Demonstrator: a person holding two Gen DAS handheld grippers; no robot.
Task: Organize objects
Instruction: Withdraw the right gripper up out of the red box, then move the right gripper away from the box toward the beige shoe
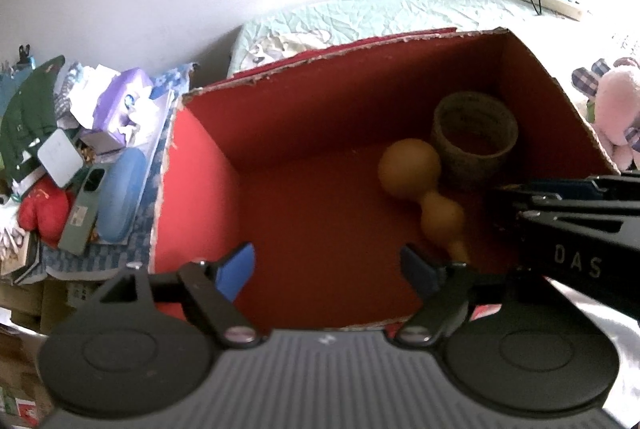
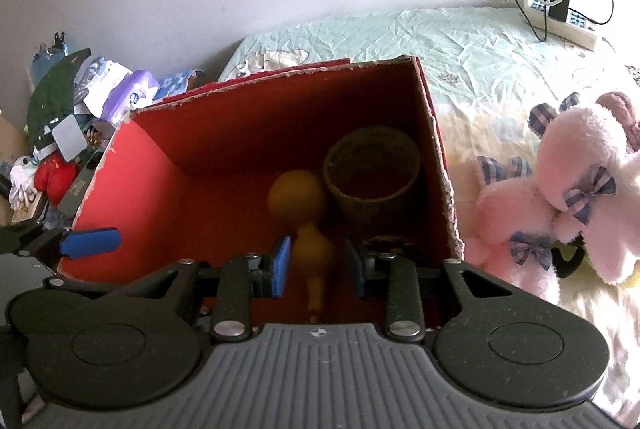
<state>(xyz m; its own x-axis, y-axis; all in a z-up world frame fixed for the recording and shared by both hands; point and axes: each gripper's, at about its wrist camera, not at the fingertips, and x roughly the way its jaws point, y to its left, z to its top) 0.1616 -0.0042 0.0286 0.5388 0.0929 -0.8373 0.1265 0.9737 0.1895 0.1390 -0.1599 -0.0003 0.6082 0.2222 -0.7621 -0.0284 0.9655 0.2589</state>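
A bed (image 2: 460,41) with a pale green sheet carries an open red box (image 1: 208,169). A pink plush toy (image 2: 568,197) lies on the bed just right of the box. Inside, a woven basket (image 1: 474,137) stands in the far right corner, and a yellow gourd (image 1: 416,181) lies on the box floor beside it. The left gripper (image 1: 328,269) hangs wide open over the box, holding nothing. The right gripper (image 2: 318,265) is partly open, its pads either side of the gourd without pressing it.
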